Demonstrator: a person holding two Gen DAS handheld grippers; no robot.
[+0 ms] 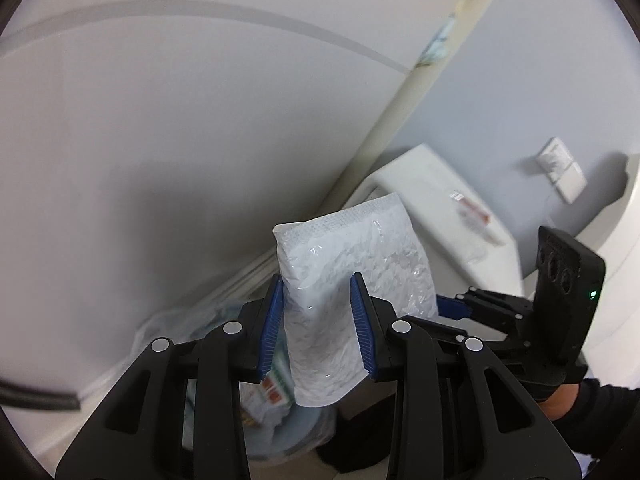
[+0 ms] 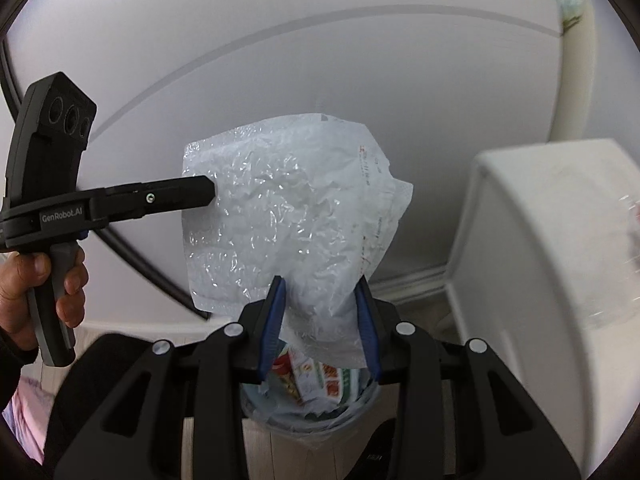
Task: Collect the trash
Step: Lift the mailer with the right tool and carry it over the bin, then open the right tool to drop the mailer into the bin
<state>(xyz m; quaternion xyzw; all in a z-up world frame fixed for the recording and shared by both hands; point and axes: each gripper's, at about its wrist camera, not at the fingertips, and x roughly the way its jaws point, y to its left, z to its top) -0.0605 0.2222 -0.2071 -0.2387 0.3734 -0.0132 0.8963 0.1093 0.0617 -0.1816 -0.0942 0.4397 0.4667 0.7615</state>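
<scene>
While both grippers are pinching the crinkled plastic packet (image 2: pixel 288 216) from opposite sides, it is hanging above the lined trash bin (image 2: pixel 308 412), where printed wrappers (image 2: pixel 320 380) are lying. The left gripper (image 1: pixel 322 320) and right gripper (image 2: pixel 320 320) are each clamping the packet between blue pads.
</scene>
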